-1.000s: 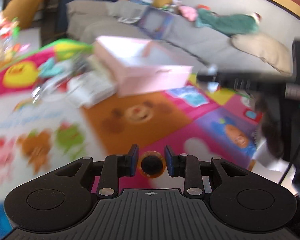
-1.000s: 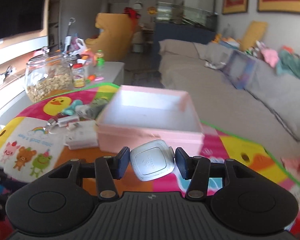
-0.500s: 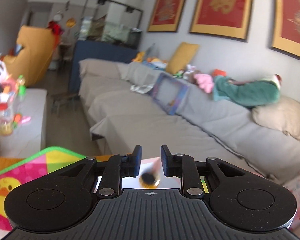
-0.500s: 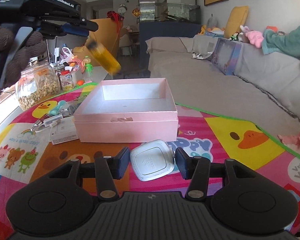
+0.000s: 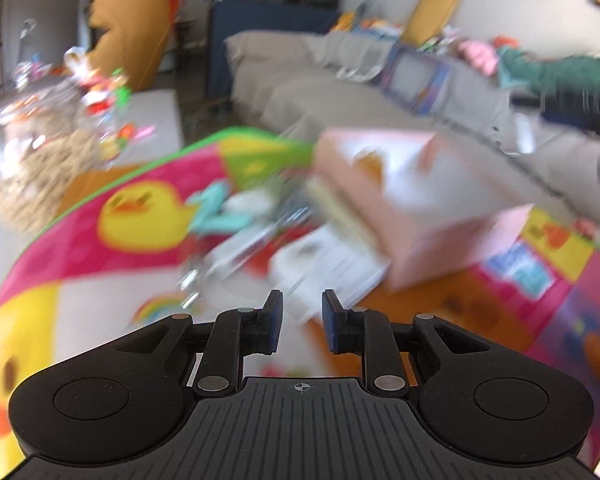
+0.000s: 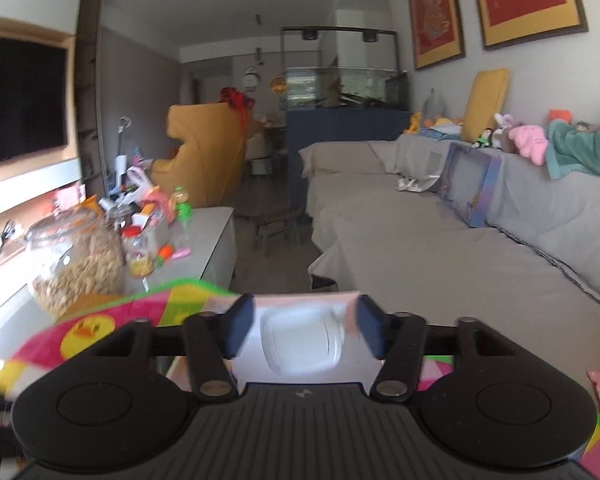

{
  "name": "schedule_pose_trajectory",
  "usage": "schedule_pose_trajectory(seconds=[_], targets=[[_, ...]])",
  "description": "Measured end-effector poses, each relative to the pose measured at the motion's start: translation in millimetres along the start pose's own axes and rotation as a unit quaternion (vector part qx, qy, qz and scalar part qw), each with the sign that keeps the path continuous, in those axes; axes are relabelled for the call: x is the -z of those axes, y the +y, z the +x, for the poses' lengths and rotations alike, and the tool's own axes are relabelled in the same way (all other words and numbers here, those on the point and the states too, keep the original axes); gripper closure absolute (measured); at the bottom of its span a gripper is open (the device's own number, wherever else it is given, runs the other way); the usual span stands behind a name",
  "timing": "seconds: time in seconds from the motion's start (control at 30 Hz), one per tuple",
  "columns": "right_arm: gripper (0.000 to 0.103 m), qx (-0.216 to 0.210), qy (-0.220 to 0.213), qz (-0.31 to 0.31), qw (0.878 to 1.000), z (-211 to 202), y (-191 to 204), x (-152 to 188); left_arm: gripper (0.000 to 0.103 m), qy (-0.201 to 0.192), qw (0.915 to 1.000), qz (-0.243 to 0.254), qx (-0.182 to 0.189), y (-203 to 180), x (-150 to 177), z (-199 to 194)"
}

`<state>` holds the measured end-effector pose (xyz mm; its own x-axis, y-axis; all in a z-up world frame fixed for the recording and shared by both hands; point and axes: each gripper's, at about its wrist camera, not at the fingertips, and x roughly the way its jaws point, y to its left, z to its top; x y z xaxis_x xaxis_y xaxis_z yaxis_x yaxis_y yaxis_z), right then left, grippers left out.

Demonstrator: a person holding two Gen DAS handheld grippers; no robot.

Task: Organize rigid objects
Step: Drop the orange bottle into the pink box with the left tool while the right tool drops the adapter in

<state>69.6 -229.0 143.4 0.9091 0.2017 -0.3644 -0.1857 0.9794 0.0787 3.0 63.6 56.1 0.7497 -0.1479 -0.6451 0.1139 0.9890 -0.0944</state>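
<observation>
The left wrist view is blurred. An open pink box (image 5: 452, 236) stands on the colourful mat, with an orange thing (image 5: 366, 164) inside it. My left gripper (image 5: 302, 320) hovers over the mat in front of the box, its jaws a narrow gap apart with nothing between them. In the right wrist view, my right gripper (image 6: 304, 328) is above the pink box (image 6: 300, 299). Its jaws are opening. A white rounded-square case (image 6: 302, 340) lies between the fingers, with a gap to each pad.
A pile of small things (image 5: 260, 216) lies left of the box: a teal piece, white packets, clear items. A glass jar of nuts (image 6: 76, 264) and toys stand on a low white table (image 6: 216, 236). A grey sofa (image 6: 440, 248) runs behind.
The orange bottle left my left gripper over the box, and that gripper swung back down toward the pile. My right gripper rose over the box and its jaws spread off the white case.
</observation>
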Motion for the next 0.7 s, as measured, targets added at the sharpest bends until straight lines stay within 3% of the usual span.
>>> schedule_pose_trajectory(seconds=[0.17, 0.37, 0.63, 0.7], targets=[[0.032, -0.055, 0.025, -0.034, 0.998, 5, 43, 14, 0.079, 0.0, 0.9964, -0.073, -0.043, 44, 17, -9], [0.033, -0.129, 0.088, -0.168, 0.973, -7, 121, 83, 0.079, -0.02, 0.9894, -0.137, -0.044, 75, 16, -8], [0.034, -0.135, 0.091, -0.258, 0.952, 24, 190, 97, 0.079, -0.022, 0.9889, -0.145, -0.022, 84, 26, -10], [0.034, -0.142, 0.097, -0.252, 0.952, 38, 197, 91, 0.079, -0.025, 0.9877, -0.152, -0.025, 91, 27, -13]])
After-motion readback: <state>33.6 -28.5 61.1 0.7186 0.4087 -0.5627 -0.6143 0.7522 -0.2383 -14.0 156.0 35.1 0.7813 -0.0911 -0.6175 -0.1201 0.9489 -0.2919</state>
